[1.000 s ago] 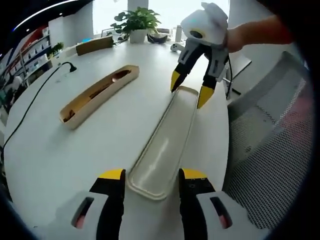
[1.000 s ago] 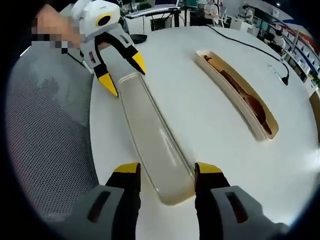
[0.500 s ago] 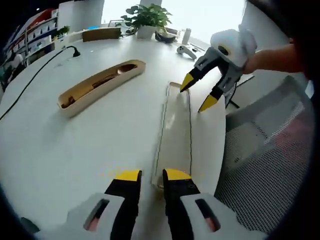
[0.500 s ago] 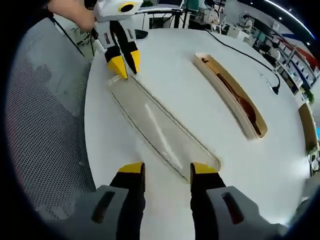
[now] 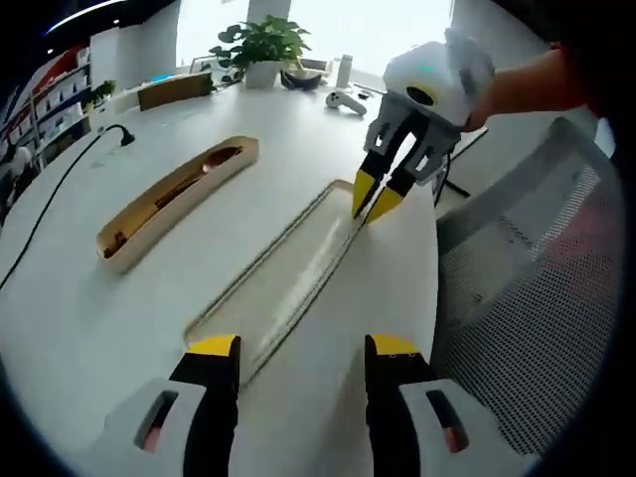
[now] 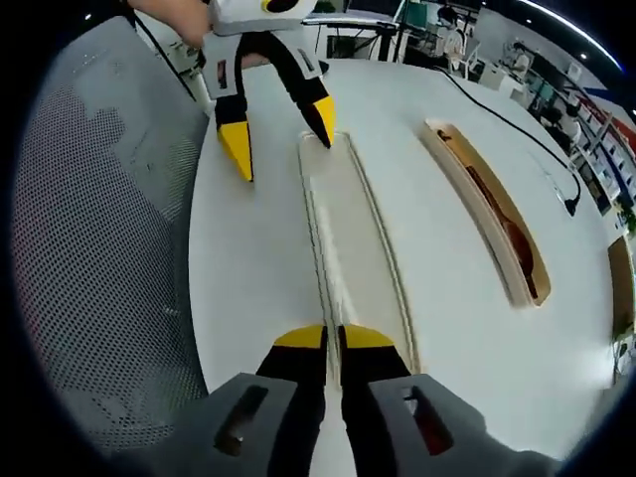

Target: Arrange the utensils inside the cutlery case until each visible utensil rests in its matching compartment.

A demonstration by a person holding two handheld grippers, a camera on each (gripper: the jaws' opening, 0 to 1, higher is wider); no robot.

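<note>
Now clear lid (image 6: pixel 353 234) edge pinched between right gripper (image 6: pixel 331 338) fingers (image 6: pixel 303 339)

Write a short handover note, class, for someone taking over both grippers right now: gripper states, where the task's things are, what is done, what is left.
Right gripper: shut on the rim of the clear lid at one end.
Left gripper: open, straddling the lid's other end without gripping it.
Wooden cutlery case: lies apart from the lid on the white table, open, with brown utensils inside; their compartments cannot be made out.
Done: lid is off the case.
Left: check the utensils' arrangement, then fit the lid if needed.
</note>
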